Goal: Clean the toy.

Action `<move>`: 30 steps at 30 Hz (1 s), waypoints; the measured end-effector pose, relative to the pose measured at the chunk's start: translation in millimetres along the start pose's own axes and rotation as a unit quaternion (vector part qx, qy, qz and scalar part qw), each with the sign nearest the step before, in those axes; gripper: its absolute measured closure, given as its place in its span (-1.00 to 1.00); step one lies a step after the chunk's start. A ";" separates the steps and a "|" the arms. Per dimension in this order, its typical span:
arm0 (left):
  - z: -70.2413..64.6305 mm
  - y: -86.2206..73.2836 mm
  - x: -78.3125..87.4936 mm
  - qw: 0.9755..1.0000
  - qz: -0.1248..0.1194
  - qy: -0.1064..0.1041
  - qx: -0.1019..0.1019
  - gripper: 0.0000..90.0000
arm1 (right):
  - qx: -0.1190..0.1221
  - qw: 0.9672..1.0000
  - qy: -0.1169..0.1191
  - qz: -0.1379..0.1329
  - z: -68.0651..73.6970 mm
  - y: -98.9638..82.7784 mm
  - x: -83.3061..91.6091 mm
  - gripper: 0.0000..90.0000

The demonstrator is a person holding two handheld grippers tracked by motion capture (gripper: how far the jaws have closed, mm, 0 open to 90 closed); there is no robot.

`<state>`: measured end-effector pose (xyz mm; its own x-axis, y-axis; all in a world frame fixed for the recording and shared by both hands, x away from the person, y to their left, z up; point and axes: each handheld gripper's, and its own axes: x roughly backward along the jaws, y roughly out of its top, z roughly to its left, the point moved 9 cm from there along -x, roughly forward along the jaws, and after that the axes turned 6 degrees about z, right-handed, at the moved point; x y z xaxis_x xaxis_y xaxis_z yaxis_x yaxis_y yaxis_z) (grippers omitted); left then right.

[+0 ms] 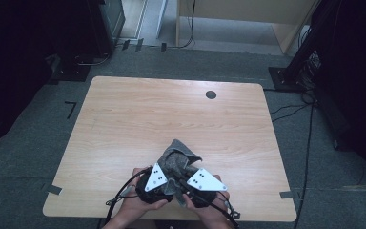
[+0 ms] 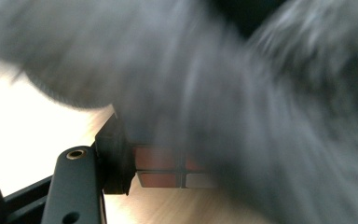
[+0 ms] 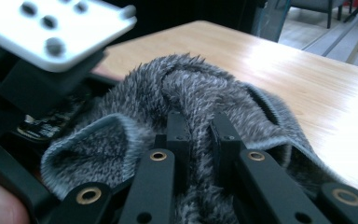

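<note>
I have a grey fuzzy cloth [image 1: 180,157] bunched up at the near edge of the wooden surface [image 1: 171,114], at about six o'clock in the high view, and both my tongs are in it. My right tongs [image 3: 198,133] are clamped on a raised fold of the cloth: in the right gripper view the two black jaws stand close together with the pile pinched between them, and the ribbed hem of the cloth curls round below at eight o'clock and at four o'clock. My left tongs [image 1: 164,183] sit just beside them, at nine o'clock of the right ones in the high view, their grey plates almost meeting over the cloth. In the left gripper view the cloth hangs blurred right in front of the camera, covering everything from twelve round to five o'clock, and one black jaw rises at seven o'clock with its pad against the fabric; my left tongs are closed on the cloth as well. A small dark round disc [image 1: 211,94] lies well apart, near the far edge at one o'clock.
</note>
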<state>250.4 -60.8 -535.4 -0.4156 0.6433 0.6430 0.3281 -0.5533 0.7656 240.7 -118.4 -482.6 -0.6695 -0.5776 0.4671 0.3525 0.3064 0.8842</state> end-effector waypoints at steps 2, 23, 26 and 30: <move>0.7 0.6 1.2 1.000 -0.003 -0.002 0.002 -0.24 | -0.013 1.000 0.003 0.001 -3.5 -1.2 -0.2 0.82; 12.7 7.7 15.6 0.998 -0.053 -0.016 0.011 -0.24 | -0.082 0.996 -0.021 -0.014 -53.0 -2.1 16.0 0.81; 11.5 11.3 23.0 0.996 -0.085 -0.030 -0.001 -0.24 | -0.095 0.995 0.019 -0.021 -48.2 -1.2 15.7 0.80; 12.4 13.1 28.7 0.994 -0.102 -0.039 -0.003 -0.24 | -0.088 0.996 0.034 -0.011 -36.7 -5.5 6.5 0.81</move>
<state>253.4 -43.1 -506.7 -0.4061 0.7811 0.4744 0.2380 -0.4108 0.8801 258.4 -151.6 -484.4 -0.6346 -0.6340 0.4420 0.4516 0.1599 0.8778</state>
